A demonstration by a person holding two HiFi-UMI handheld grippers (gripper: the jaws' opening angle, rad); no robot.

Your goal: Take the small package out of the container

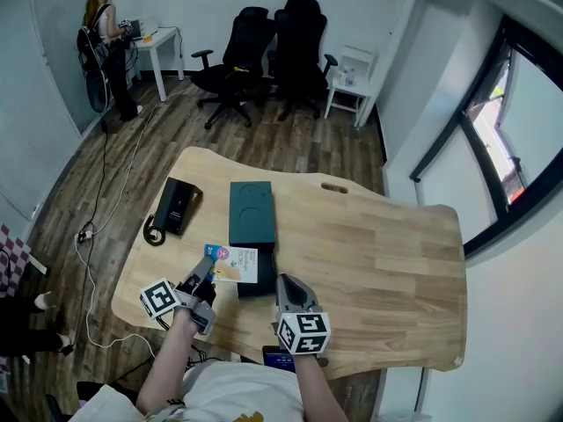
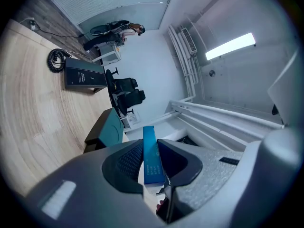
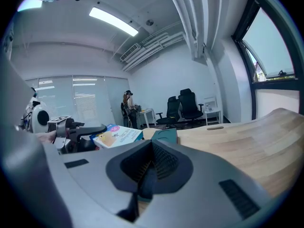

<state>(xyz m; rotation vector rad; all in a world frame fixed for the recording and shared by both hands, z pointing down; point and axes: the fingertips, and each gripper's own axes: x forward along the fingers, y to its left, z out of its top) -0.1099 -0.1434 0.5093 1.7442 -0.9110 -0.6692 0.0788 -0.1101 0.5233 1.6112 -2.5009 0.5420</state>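
Note:
The small package (image 1: pixel 232 264), a flat white box with blue edges and a printed face, hangs just above the table with my left gripper (image 1: pixel 203 277) shut on its near edge. In the left gripper view its blue edge (image 2: pixel 151 148) stands pinched between the pads of the left gripper (image 2: pixel 153 169). The black container (image 1: pixel 257 286) lies partly hidden under the package. My right gripper (image 1: pixel 284 281) sits at its right side. In the right gripper view a dark strip that looks like the container's wall (image 3: pixel 147 183) is clamped in the right gripper (image 3: pixel 151 164). The package (image 3: pixel 116 137) shows at the left there.
The teal lid (image 1: pixel 252 211) lies on the wooden table (image 1: pixel 387 262) just beyond the container. A black box with a coiled cord (image 1: pixel 176 206) sits at the table's left. Office chairs (image 1: pixel 264 55) and a person at a white desk (image 1: pixel 110 42) are across the room.

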